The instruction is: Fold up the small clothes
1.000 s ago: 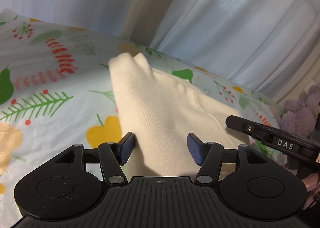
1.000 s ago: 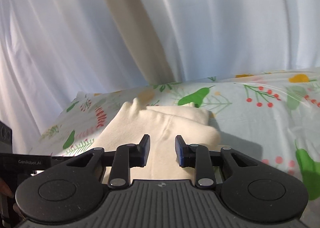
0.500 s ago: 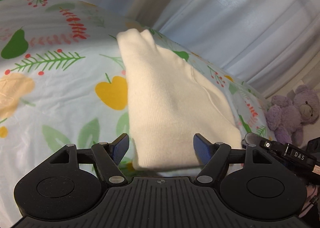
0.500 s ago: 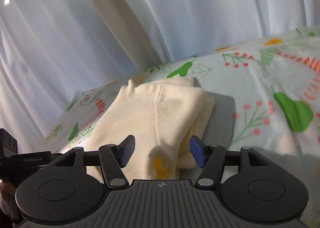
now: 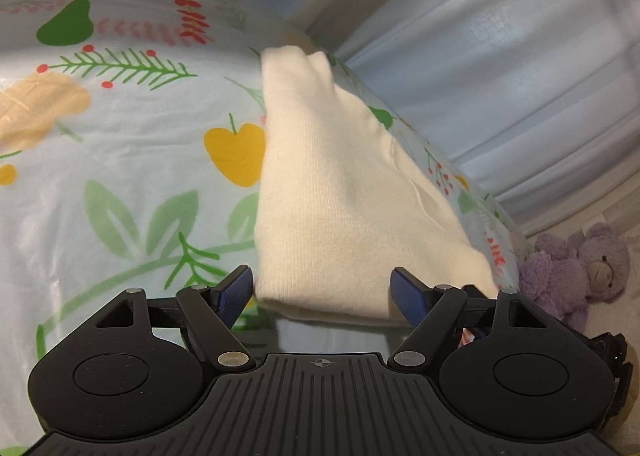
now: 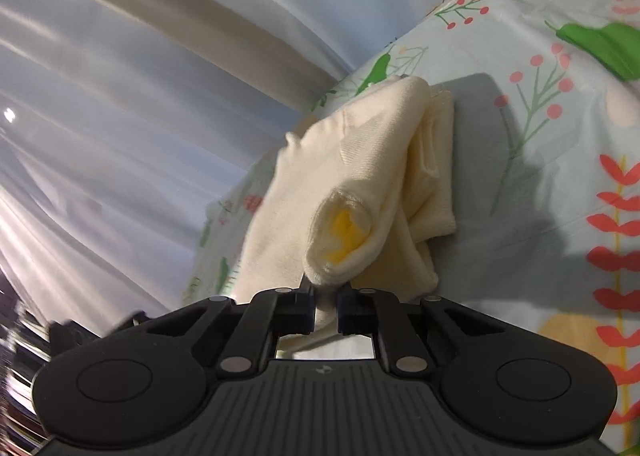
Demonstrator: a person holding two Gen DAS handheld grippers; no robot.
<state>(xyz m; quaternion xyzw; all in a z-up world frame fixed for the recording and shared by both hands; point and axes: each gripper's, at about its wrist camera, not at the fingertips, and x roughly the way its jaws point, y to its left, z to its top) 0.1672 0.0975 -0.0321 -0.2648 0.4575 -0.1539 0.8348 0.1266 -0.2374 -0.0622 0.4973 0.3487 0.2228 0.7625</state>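
A folded cream knit garment (image 5: 340,191) lies on a floral bedsheet (image 5: 120,159). My left gripper (image 5: 322,290) is open, its blue fingertips (image 5: 236,288) on either side of the garment's near folded edge, not gripping it. In the right wrist view the same garment (image 6: 360,159) shows a rolled cuff with a yellow lining (image 6: 344,232). My right gripper (image 6: 324,306) is shut on the near edge of the garment just below that cuff.
White and beige curtains (image 5: 500,35) hang behind the bed. A purple teddy bear (image 5: 576,268) sits on the floor at the right. The floral sheet (image 6: 560,135) extends to the right of the garment.
The left gripper has pulled back toward the garment's near edge, still open. The right gripper was open half a second ago and has shut on the garment's edge while tilting.
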